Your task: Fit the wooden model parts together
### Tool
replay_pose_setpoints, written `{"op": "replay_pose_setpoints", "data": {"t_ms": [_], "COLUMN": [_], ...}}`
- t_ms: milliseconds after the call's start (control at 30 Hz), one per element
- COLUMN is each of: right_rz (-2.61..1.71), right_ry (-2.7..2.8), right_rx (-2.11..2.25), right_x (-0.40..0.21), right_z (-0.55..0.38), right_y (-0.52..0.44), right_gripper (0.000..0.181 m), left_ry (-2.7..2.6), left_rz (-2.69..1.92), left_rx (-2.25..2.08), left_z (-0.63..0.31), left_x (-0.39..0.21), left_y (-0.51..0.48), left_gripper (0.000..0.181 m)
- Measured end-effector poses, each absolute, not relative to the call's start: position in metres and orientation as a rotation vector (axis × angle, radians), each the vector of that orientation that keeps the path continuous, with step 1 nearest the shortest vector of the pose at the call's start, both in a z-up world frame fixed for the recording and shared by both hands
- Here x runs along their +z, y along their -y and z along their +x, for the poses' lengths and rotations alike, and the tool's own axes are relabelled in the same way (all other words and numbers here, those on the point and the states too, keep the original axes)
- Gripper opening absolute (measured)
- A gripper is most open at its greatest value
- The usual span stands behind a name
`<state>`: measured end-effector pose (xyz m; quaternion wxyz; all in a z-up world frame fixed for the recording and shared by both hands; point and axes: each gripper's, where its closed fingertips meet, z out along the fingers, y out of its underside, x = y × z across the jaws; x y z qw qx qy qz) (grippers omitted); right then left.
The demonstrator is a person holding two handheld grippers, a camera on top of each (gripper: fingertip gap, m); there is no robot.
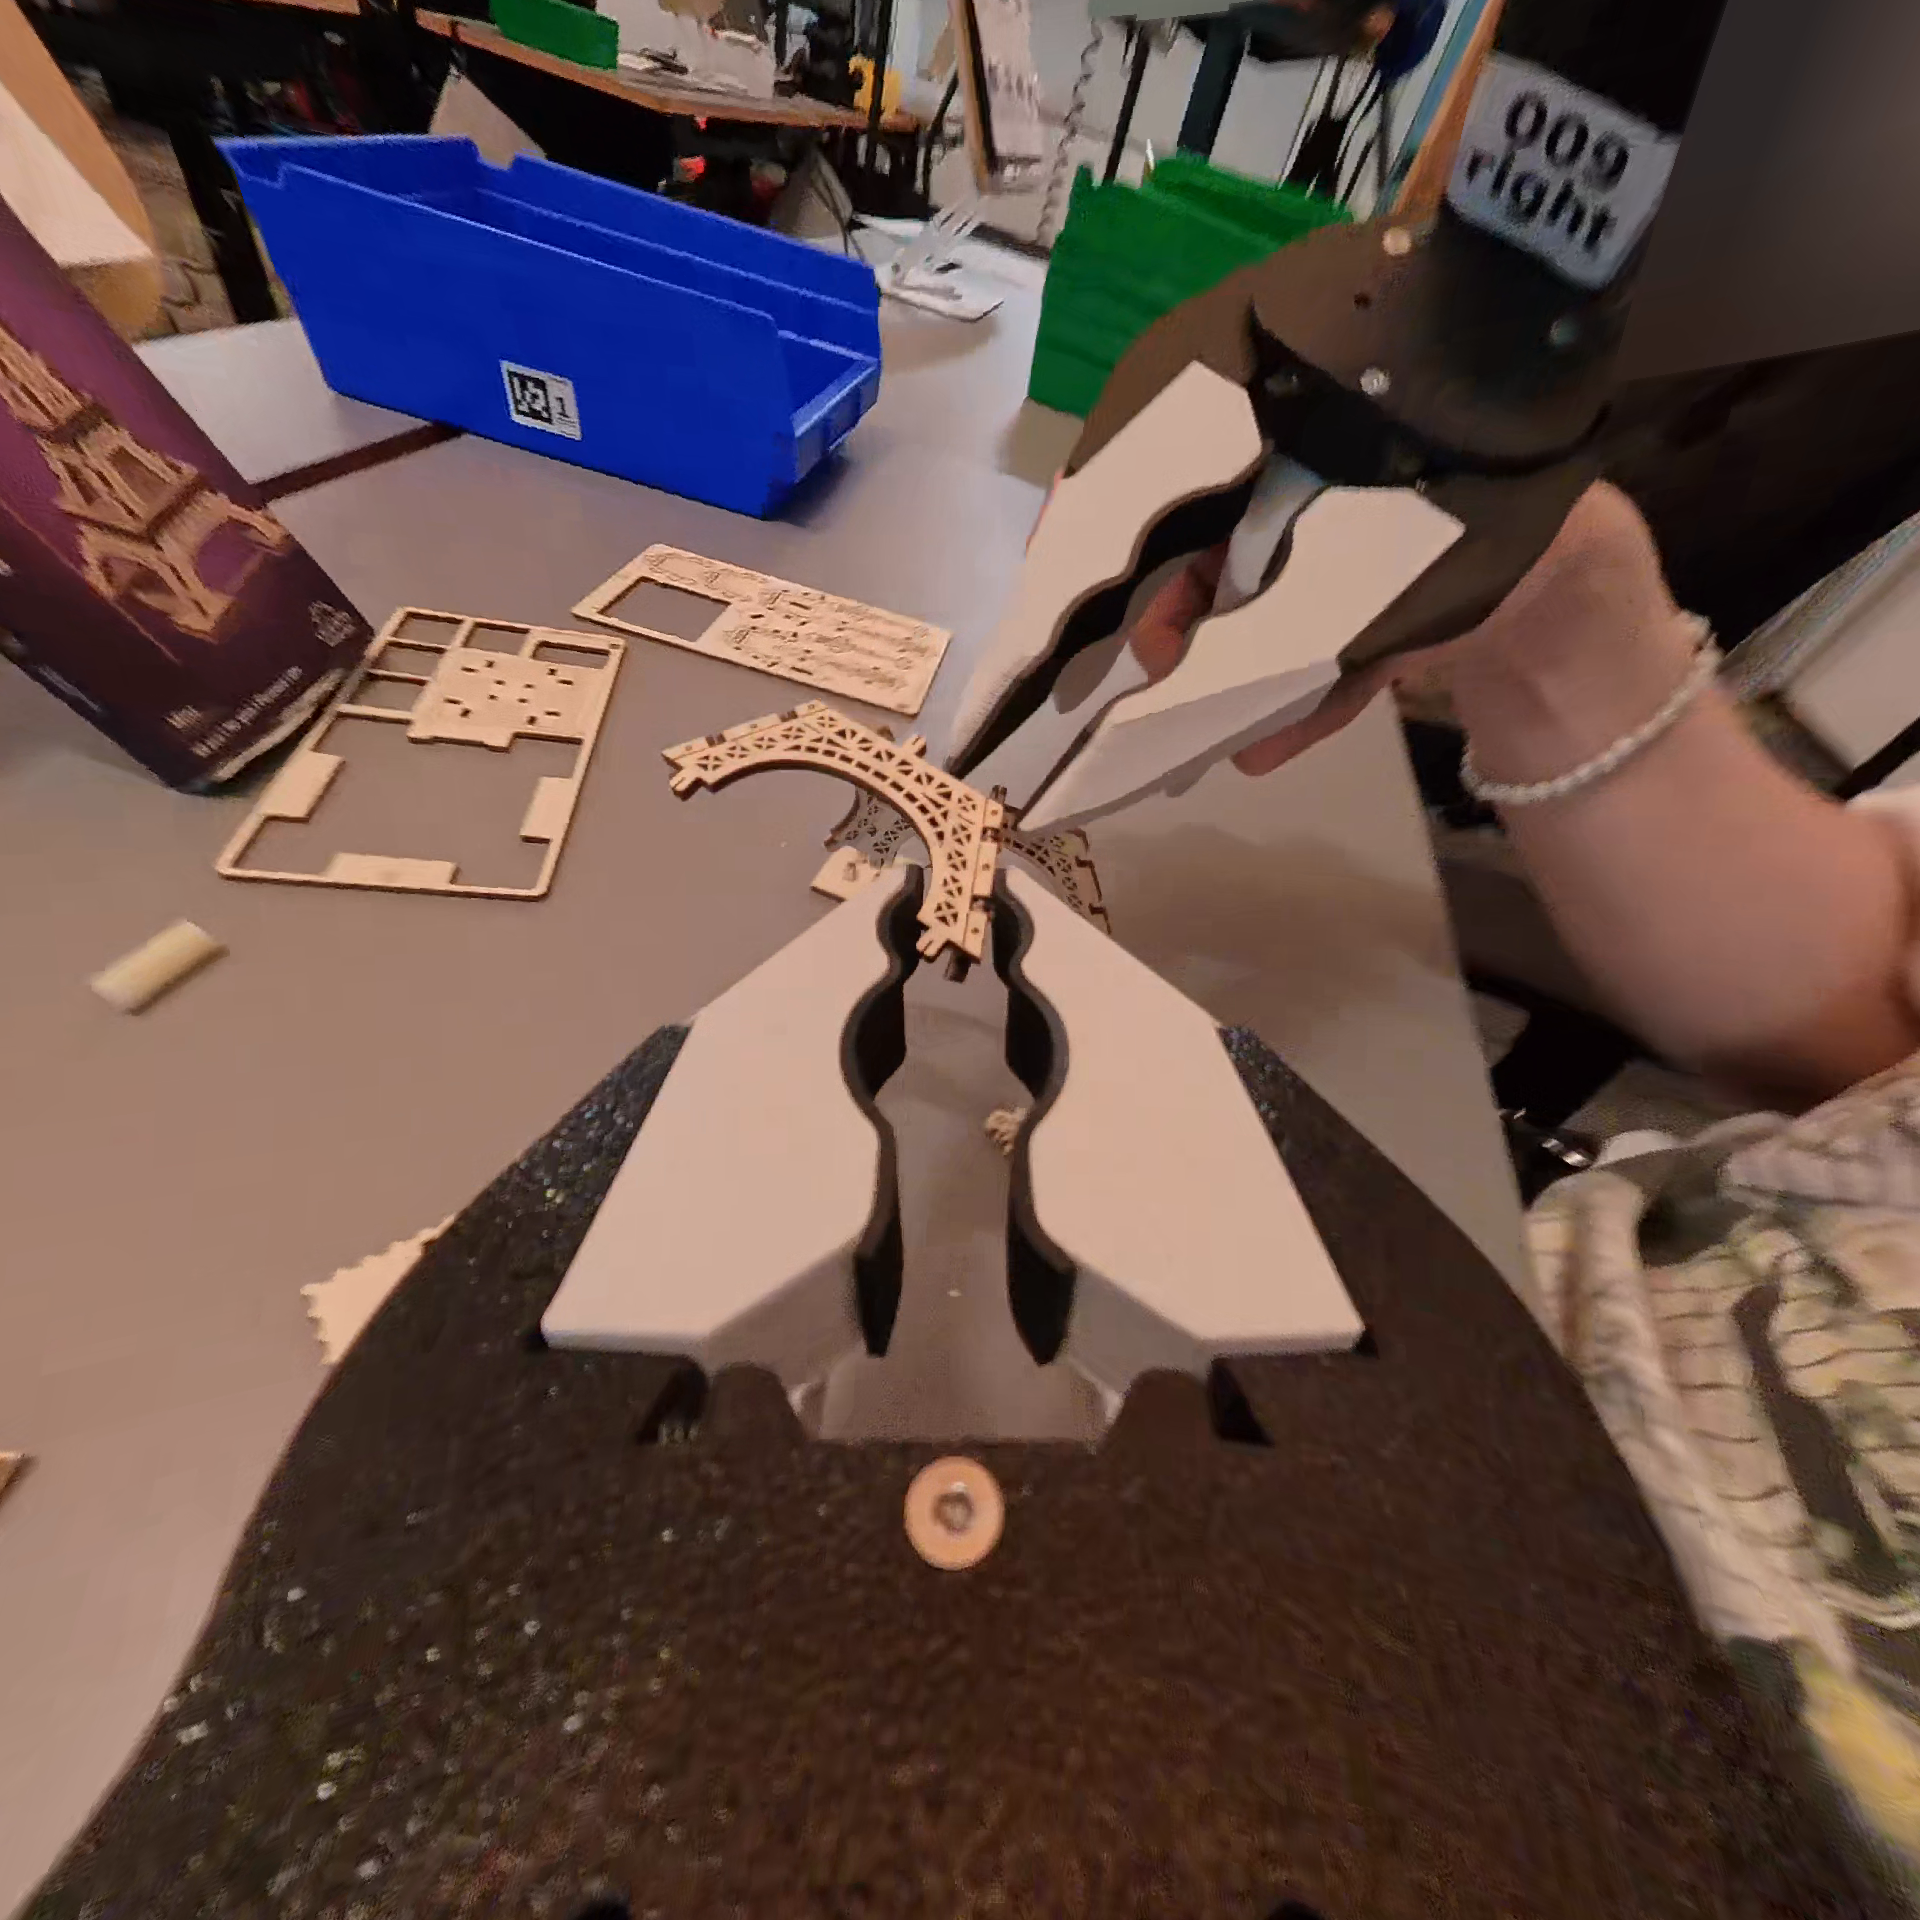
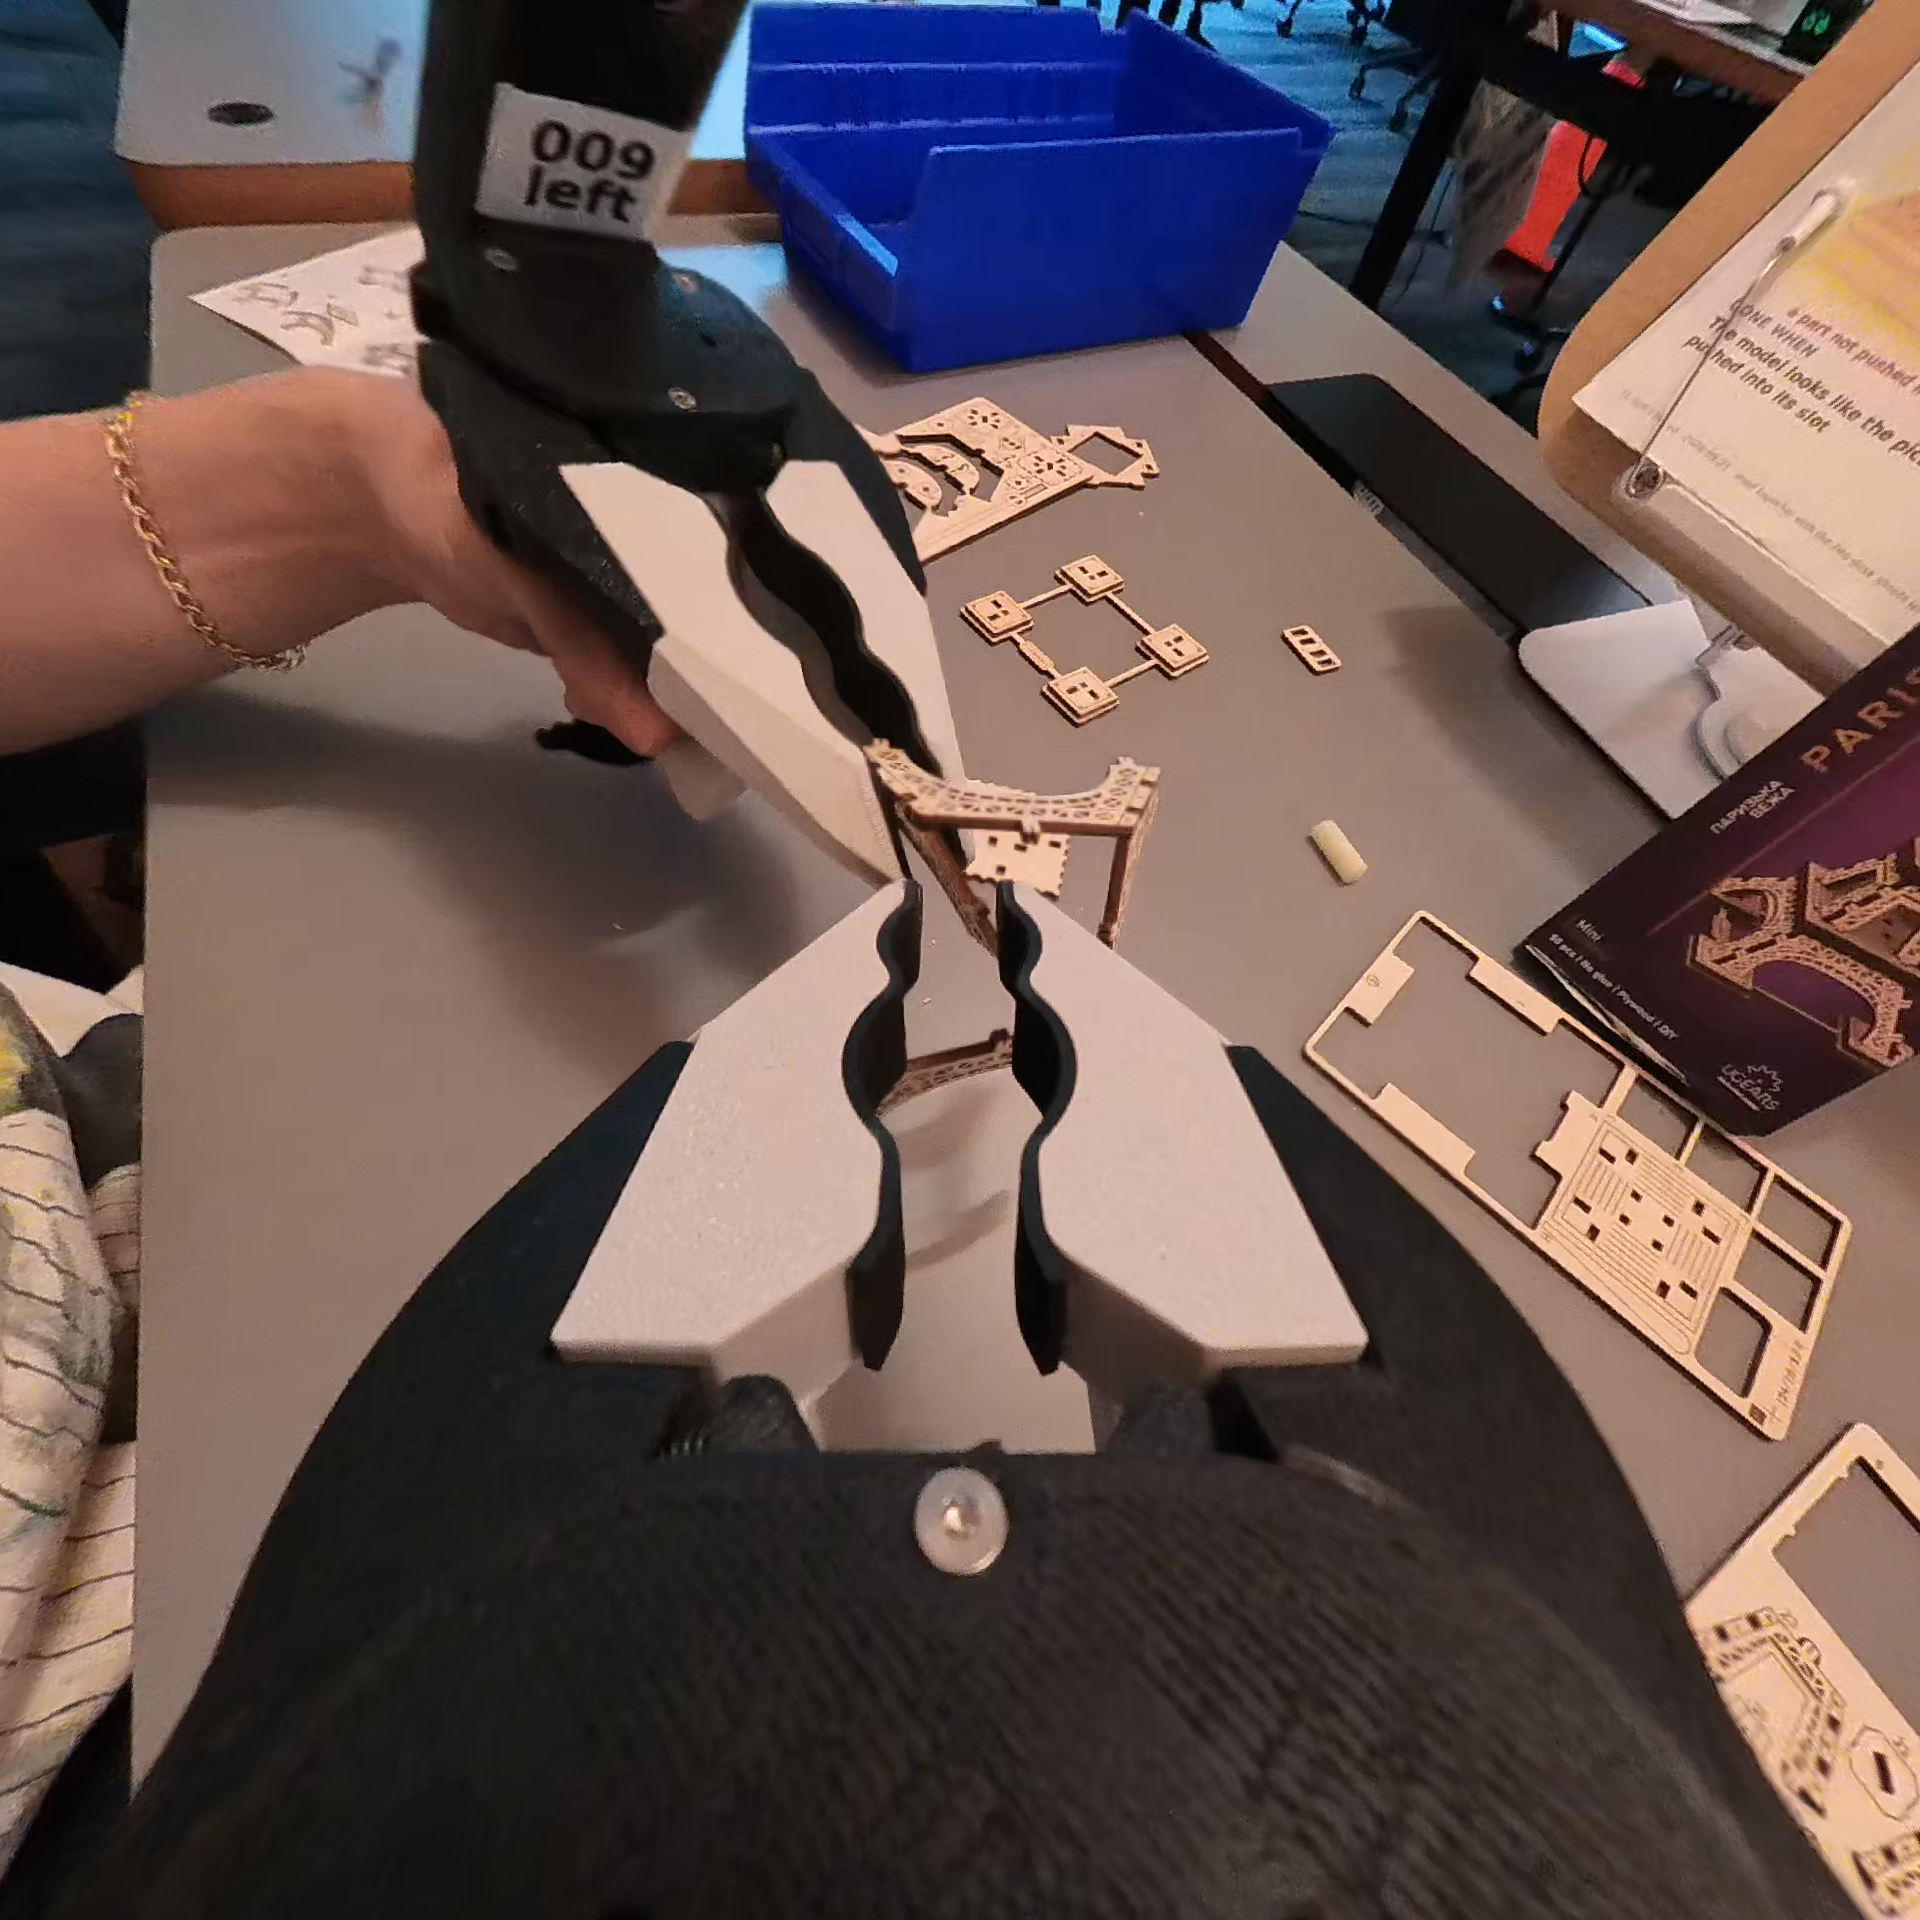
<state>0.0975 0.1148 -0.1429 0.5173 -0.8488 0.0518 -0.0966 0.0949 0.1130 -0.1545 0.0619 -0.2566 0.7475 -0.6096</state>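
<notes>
Pinches arch (image 1: 831, 756) in closed left gripper (image 1: 958, 920) and clamps right gripper (image 2: 958, 906) on the leg (image 2: 948, 878) meeting it, just above mid-tabletop (image 1: 520, 1039), likely steadying both for pressing tab into slot, with blue bin (image 1: 623, 343) at far edge showing nothing inside.

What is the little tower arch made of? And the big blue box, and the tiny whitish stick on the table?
The tower arch looks like thin pale plywood, matte, with lattice holes cut clean through and darker edges. The blue box looks like moulded plastic, smooth with a slight sheen. The whitish stick has a dull, waxy look; it could be wax or plastic, too small to tell.
</notes>
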Motion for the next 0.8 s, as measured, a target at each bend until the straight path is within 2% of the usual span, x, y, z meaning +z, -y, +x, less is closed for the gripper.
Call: {"op": "replay_pose_setpoints", "data": {"t_ms": [233, 733, 800], "right_rz": [-2.026, -1.990, -1.977], "right_ry": [-0.135, -0.096, -0.094], "right_rx": [-0.173, -0.029, 0.034], "right_x": [-0.146, -0.160, -0.160], "right_z": [0.094, 0.087, 0.082], "right_y": [-0.113, -0.120, -0.121], "right_gripper": [0.015, 0.004, 0.003], "left_ry": [-2.228, -2.275, -2.272], "left_rz": [-0.613, -0.590, -0.525], "left_rx": [-1.649, -1.769, -1.741], "left_z": [0.094, 0.086, 0.084], "left_x": [-0.150, -0.152, -0.152], "left_y": [-0.109, -0.109, -0.110], "left_gripper": [0.010, 0.010, 0.015]}}
